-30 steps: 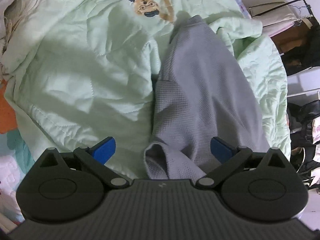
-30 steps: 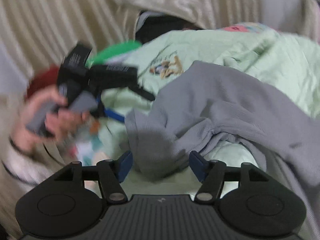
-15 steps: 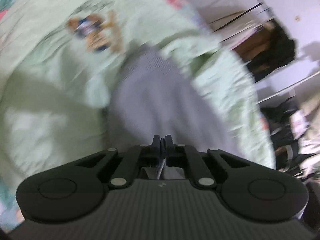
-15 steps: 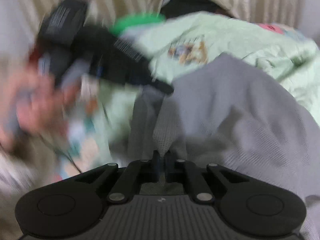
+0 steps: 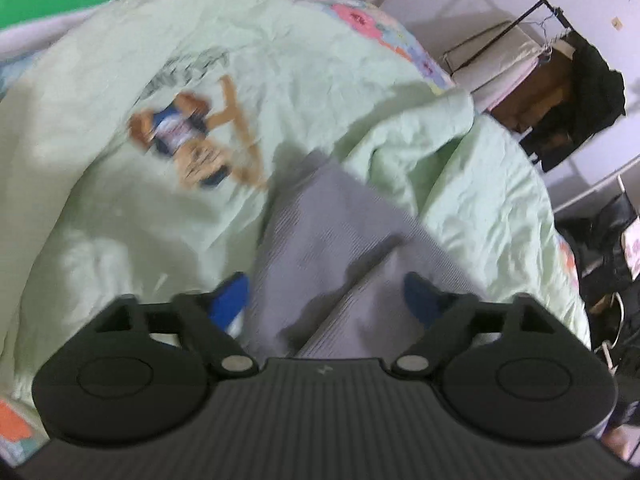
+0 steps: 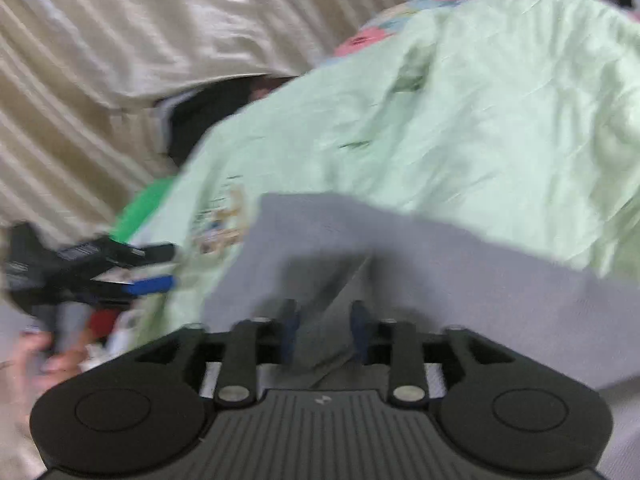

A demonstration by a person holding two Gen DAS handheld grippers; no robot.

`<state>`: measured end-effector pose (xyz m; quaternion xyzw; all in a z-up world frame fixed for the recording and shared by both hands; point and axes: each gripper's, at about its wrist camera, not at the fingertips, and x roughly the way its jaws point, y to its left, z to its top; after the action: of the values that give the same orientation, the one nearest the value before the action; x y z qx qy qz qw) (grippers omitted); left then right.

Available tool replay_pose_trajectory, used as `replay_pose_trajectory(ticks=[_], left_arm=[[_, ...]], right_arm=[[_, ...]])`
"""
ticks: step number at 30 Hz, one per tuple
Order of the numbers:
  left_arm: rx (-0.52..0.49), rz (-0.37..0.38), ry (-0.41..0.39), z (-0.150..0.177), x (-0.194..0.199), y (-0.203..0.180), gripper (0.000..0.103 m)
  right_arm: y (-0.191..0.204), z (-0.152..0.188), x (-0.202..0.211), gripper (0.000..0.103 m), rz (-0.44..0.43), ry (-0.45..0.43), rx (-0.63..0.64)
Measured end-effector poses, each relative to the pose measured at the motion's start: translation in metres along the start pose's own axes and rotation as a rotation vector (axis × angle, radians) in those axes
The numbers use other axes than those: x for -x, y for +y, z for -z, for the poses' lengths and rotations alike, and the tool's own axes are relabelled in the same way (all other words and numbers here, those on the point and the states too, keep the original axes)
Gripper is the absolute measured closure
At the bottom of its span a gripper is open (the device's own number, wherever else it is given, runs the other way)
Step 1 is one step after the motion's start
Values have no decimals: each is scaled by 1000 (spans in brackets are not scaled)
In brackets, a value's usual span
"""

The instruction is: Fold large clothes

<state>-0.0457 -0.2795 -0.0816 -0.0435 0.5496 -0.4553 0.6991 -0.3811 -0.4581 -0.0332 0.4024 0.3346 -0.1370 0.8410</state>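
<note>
We see the grey garment [image 5: 340, 248] lying on the pale green quilt [image 5: 140, 200], near 6 o'clock. Our left gripper [image 5: 326, 300] has just opened wide over it. Our right gripper [image 6: 325, 330] has just opened partway, cloth between its jaws, not pinched.

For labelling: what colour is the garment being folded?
Grey garment, seen best in the left wrist view.

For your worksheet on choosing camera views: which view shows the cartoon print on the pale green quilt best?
The left wrist view: the cartoon print on the pale green quilt lies unobstructed, though blurred. The right wrist view shows only a small, smeared part of it beside the grey waffle-knit garment.
</note>
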Motion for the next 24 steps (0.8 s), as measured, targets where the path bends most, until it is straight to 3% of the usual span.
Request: replay_pose_trajectory(ticks=[3, 5, 6, 7, 8, 9, 11, 12, 13, 14, 15, 16, 17, 18, 20, 24], left_arm=[[3, 19, 26, 11, -10, 11, 13], [-82, 19, 43, 16, -17, 3, 13], [-146, -8, 42, 21, -19, -4, 18], [-206, -49, 34, 25, -21, -11, 33], [-252, -113, 31, 30, -23, -17, 73], [-267, -166, 42, 32, -26, -21, 91], [-214, -156, 52, 30, -24, -17, 91], [-182, -145, 45, 27, -18, -15, 90], [-163, -145, 40, 24, -12, -14, 89], [-155, -154, 36, 22, -5, -13, 81], [-144, -167, 40, 20, 2, -13, 57], [-125, -187, 53, 20, 8, -11, 40], [-107, -204, 61, 23, 14, -9, 16], [-98, -216, 65, 29, 21, -7, 10], [-81, -243, 119, 52, 28, 4, 10], [-81, -179, 230, 67, 19, 6, 10]], right_arm=[[12, 20, 5, 48, -39, 43, 66], [26, 28, 6, 48, -8, 74, 180], [32, 30, 5, 52, 27, 82, 228], [36, 32, 3, 78, 62, 87, 266], [41, 33, 1, 93, 96, 92, 303], [44, 32, -2, 93, 141, 76, 302], [48, 35, 5, 90, 196, -7, 308], [51, 37, 8, 86, 206, -22, 330], [59, 42, 14, 74, 222, -46, 371], [69, 48, 21, 57, 242, -74, 418], [78, 53, 29, 50, 261, -102, 465], [91, 60, 36, 46, 251, -119, 521], [98, 63, 38, 46, 235, -120, 552], [109, 66, 39, 46, 195, -96, 594], [131, 78, 27, 47, 98, 52, 689], [148, 81, -20, 48, 157, 238, 811]])
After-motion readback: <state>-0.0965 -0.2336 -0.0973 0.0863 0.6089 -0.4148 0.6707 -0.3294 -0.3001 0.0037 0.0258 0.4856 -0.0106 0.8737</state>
